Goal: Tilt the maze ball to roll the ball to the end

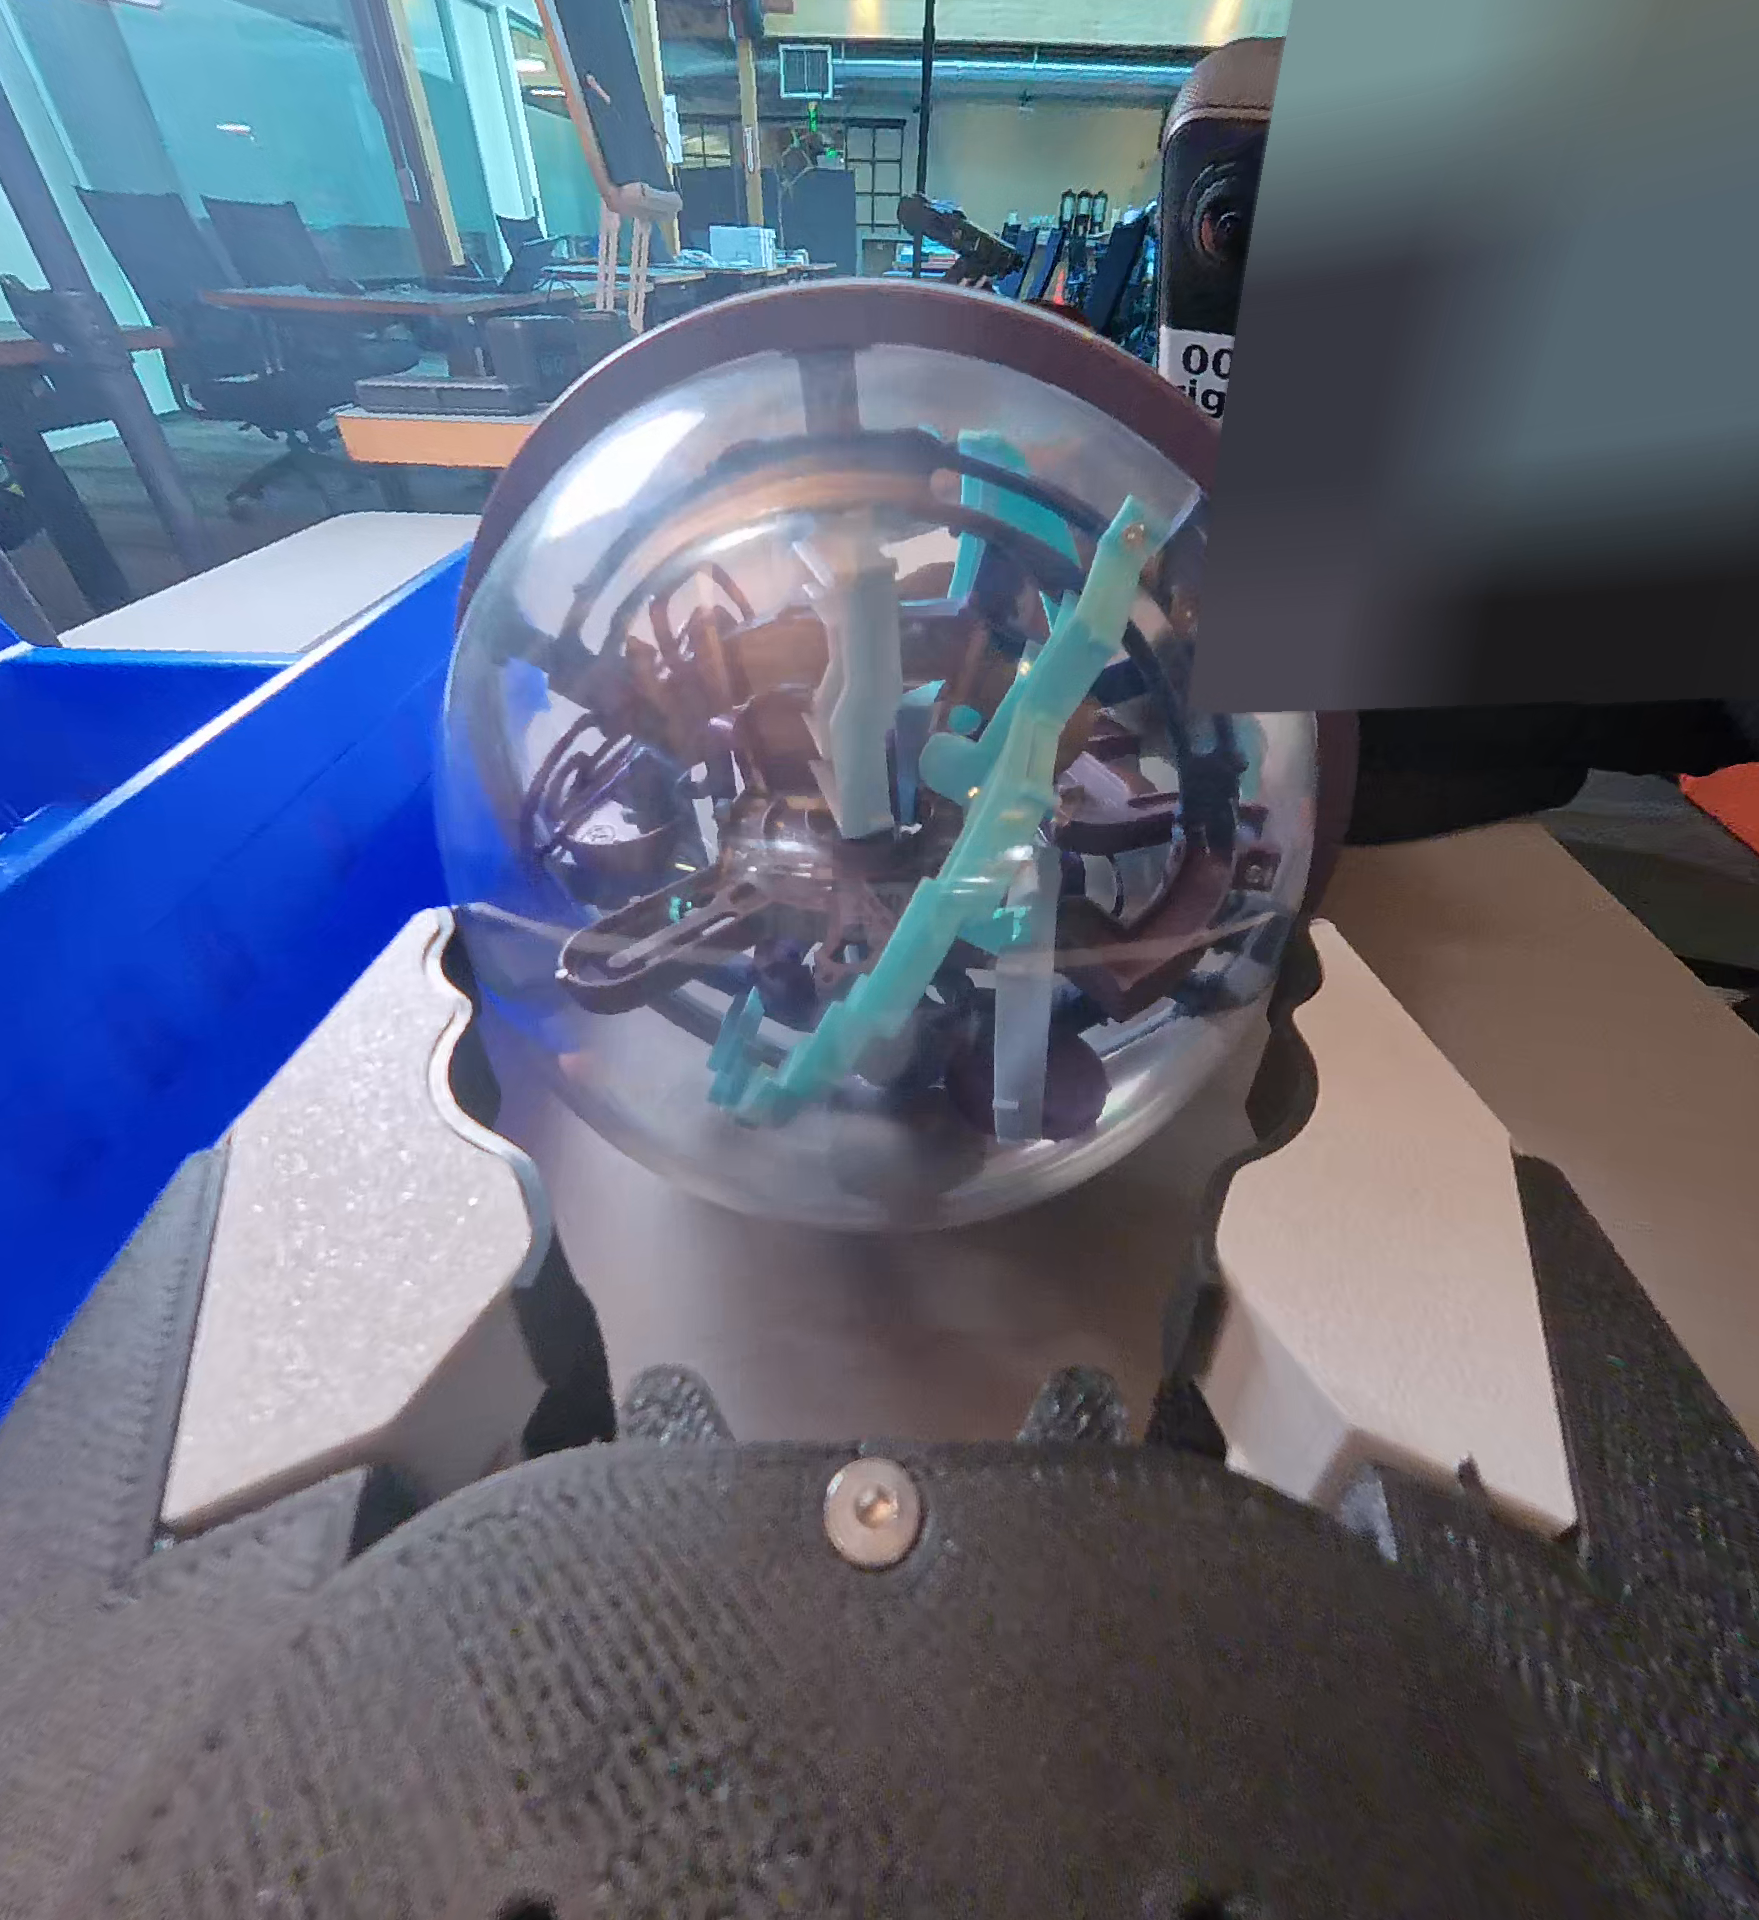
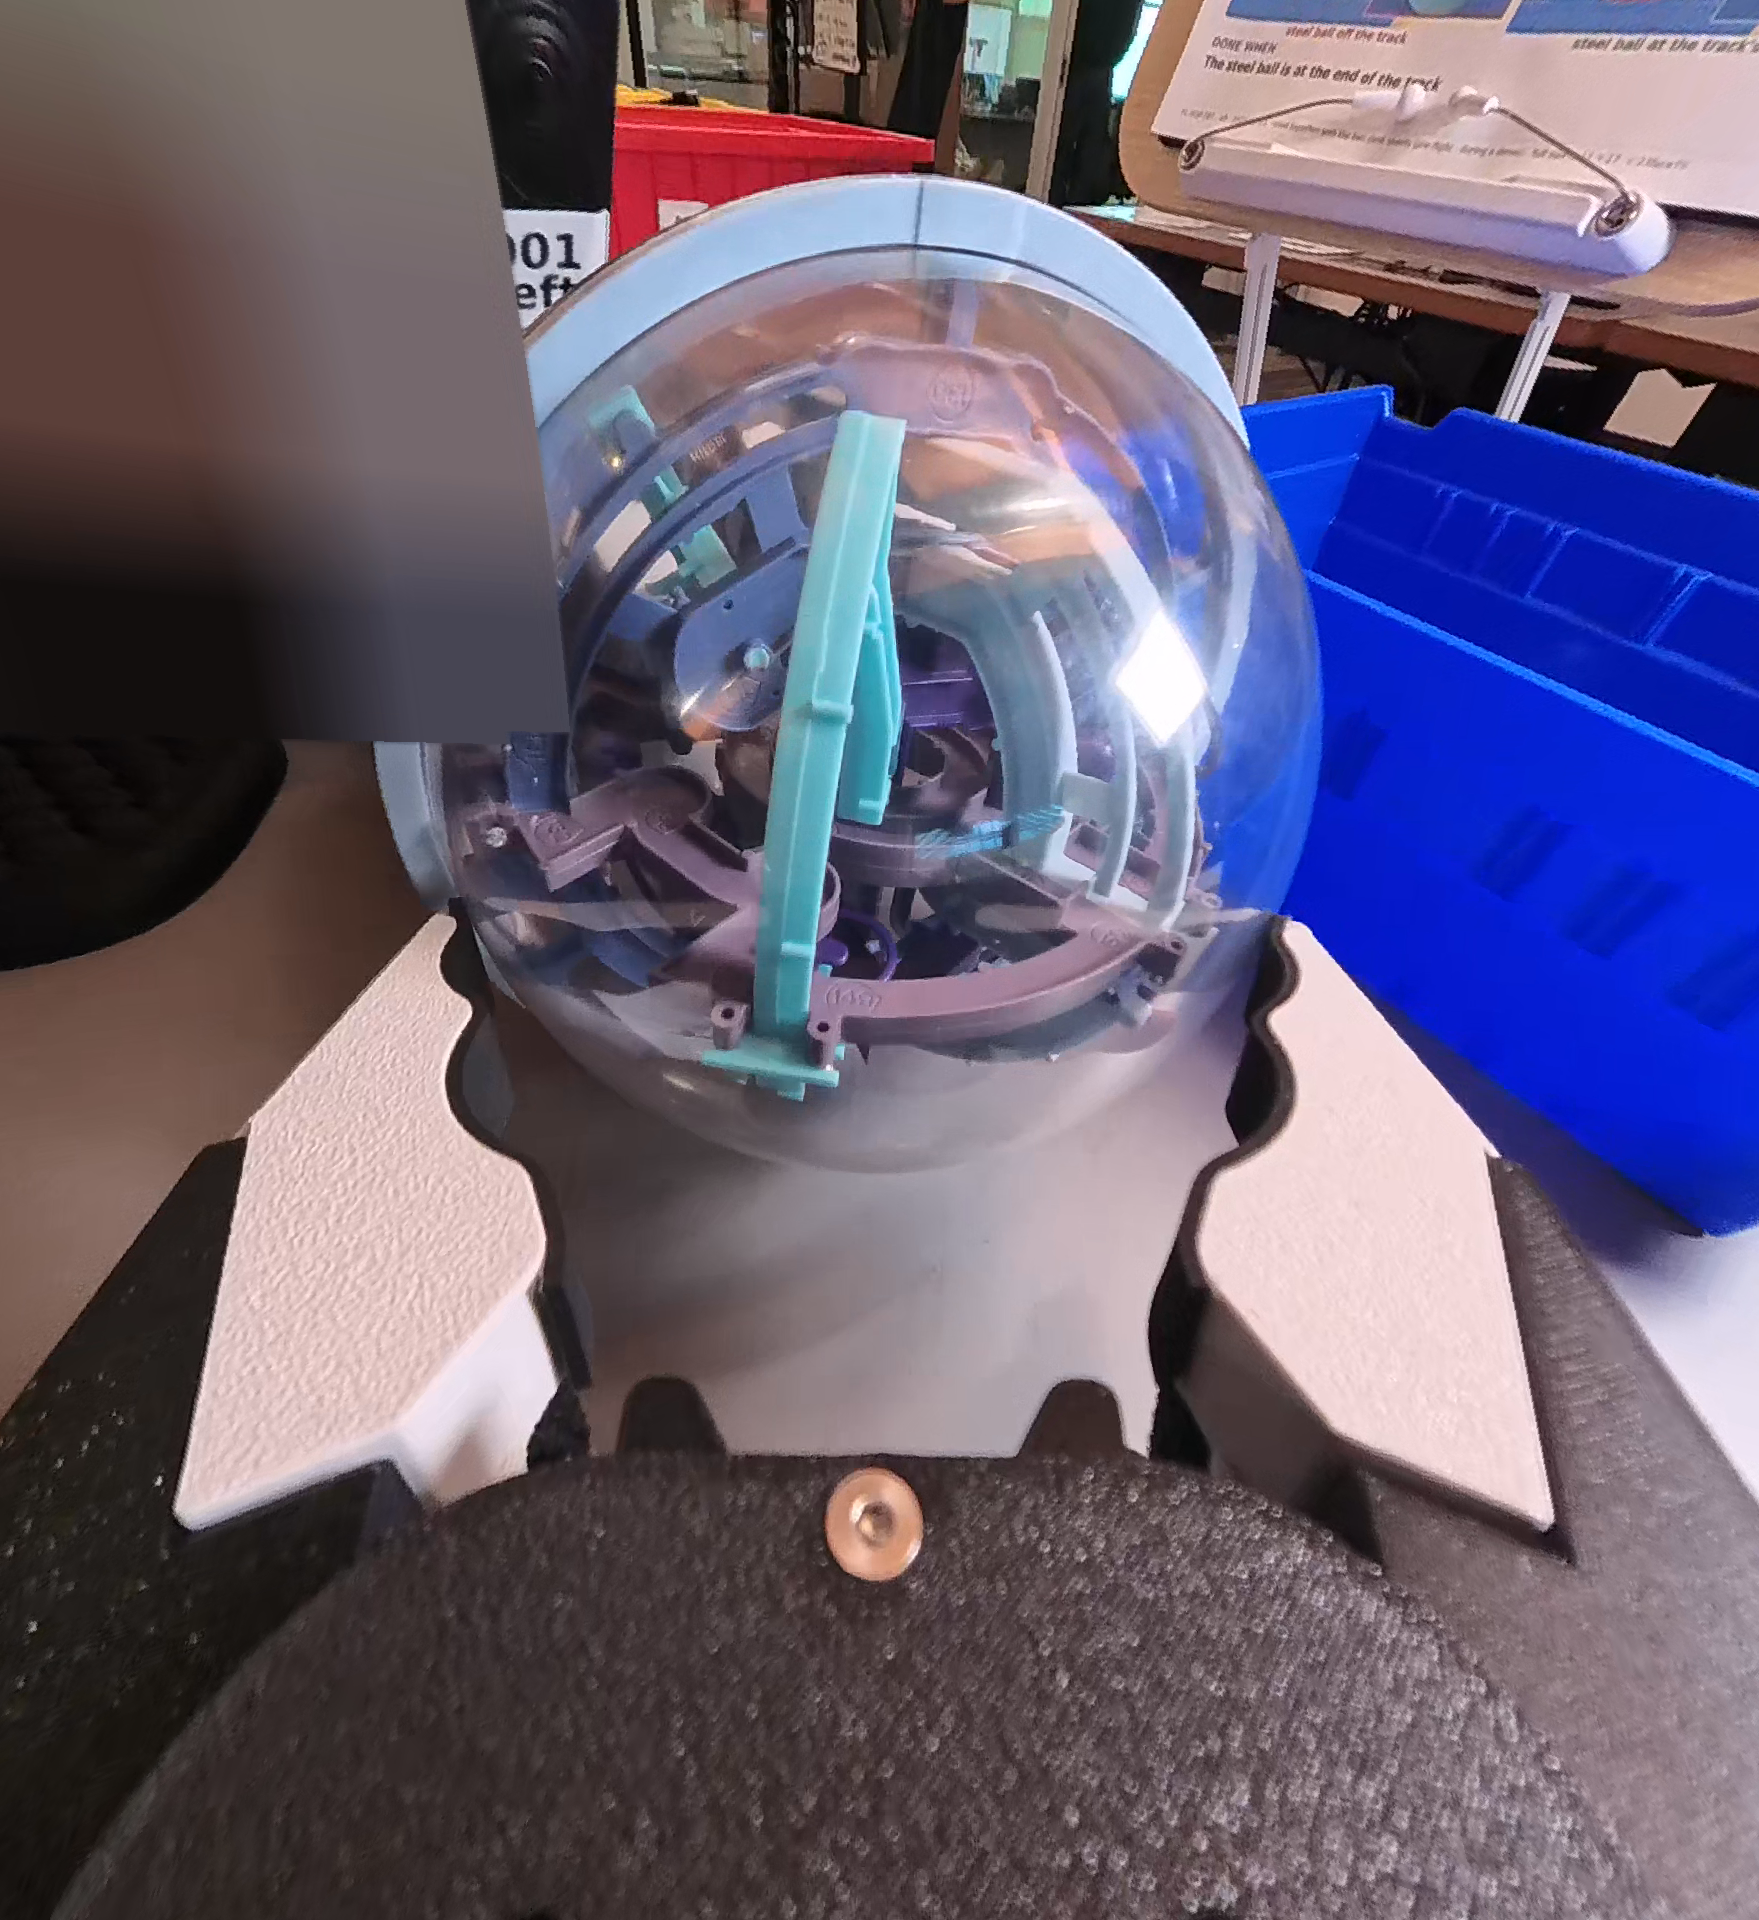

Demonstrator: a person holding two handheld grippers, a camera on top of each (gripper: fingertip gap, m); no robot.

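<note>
Left claw (image 1: pixel 875 1039): white fingers (image 1: pixel 355 1195) on either side of the maze ball (image 1: pixel 854 758), tips pressed to its lower curve; clenched on it.
Right claw (image 2: pixel 870 1029): same hold from the opposite side, fingers (image 2: pixel 376 1195) flanking the ball (image 2: pixel 885 707) low down; clenched on it.
Ball position: held between both claws, above the pale surface (image 1: pixel 1633 1039); cannot tell whether its underside touches or clears the surface.
Ball make-up: clear shell, a band round the middle, reading dark brown in the left view and pale blue in the right; inside, teal track (image 2: pixel 813 748), purple and grey ramps, all tangled.
Small ball inside: a silvery speck shows at the left end of a purple ramp (image 2: pixel 494 833) in the right view; too small to be sure.
Blue bin (image 1: pixel 127 831): just beside the ball, on the surface, on the left claw's left and the right claw's right (image 2: pixel 1581 790); ribbed dividers inside.
Opposite claw's camera (image 1: pixel 1207 218): black, shows past the ball's upper edge.
Farther: red bin (image 2: pixel 750 156) behind the ball; a printed sheet on a clipboard stand (image 2: pixel 1477 156); desks and chairs (image 1: pixel 262 260) at the back of the room.
</note>
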